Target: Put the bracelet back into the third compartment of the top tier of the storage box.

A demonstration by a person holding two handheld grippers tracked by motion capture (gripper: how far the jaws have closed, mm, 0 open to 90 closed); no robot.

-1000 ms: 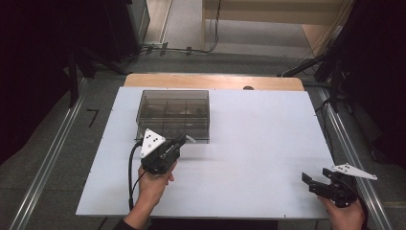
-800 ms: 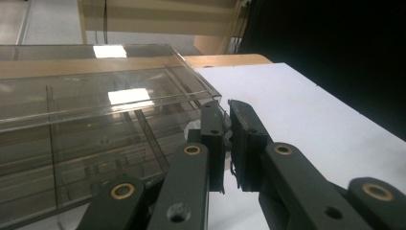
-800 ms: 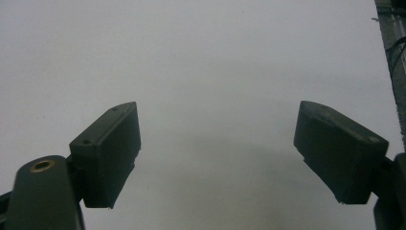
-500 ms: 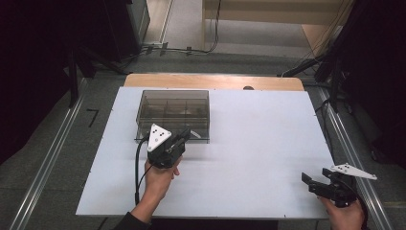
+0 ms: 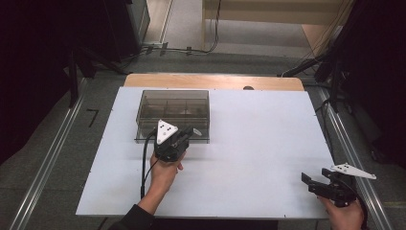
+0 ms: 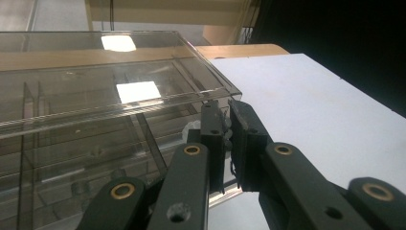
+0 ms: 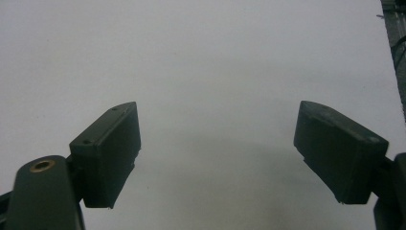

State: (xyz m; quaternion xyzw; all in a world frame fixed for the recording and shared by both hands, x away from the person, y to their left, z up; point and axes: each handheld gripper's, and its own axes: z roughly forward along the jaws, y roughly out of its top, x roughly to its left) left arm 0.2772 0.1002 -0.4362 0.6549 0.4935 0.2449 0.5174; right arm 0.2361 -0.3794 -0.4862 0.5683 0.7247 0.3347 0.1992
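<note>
The fingers of our left gripper are pressed nearly together at the near right corner of the clear compartment box. We see a small whitish piece wedged between them, perhaps the box's latch tab, though we cannot tell for certain what it is or whether it is truly pinched. The box sits on the white table, left of centre and toward the far edge, its lid down and its dividers showing through the smoky plastic.

If that grip is only on a thin tab, we judge it could slip off as we lift, letting the lid snap back. Pulling upward without anything steadying the box might also drag or tip the whole box instead of opening it, spilling whatever lies in the compartments, which is too small for us to identify.

Far to the right, our right gripper hovers at the near right corner of the table, jaws spread wide and holding nothing, well apart from the box.
</note>
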